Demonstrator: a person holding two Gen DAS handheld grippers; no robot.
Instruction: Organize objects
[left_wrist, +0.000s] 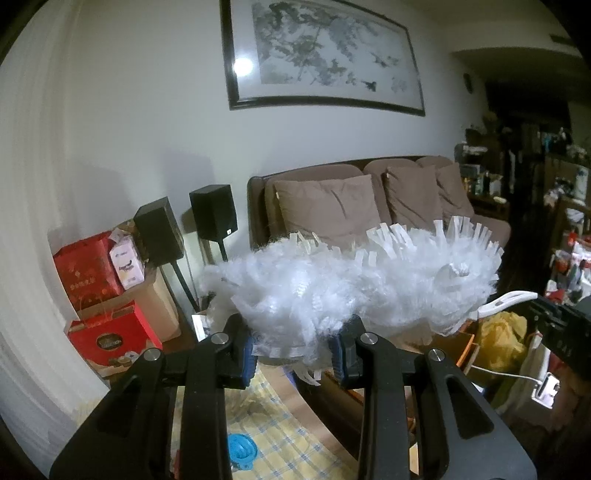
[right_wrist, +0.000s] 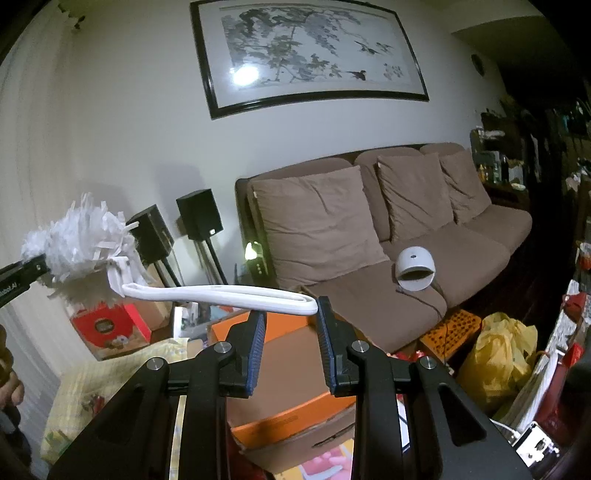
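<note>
Left fingers (left_wrist: 295, 354) clamped on duster (left_wrist: 351, 280) fluff, right fingers (right_wrist: 291, 325) clamped on its handle (right_wrist: 221, 293).

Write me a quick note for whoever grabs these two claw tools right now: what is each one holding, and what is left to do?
Left claw: shut on the fluffy white head of the duster, held up in the air.
Right claw: closed around the loop end of the duster's white handle.
So both claws carry the one duster, in front of the brown sofa.
Done: duster picked up.
Left: it has not been put away yet. Nothing shows where it belongs. The orange box sits below the right claw.
</note>
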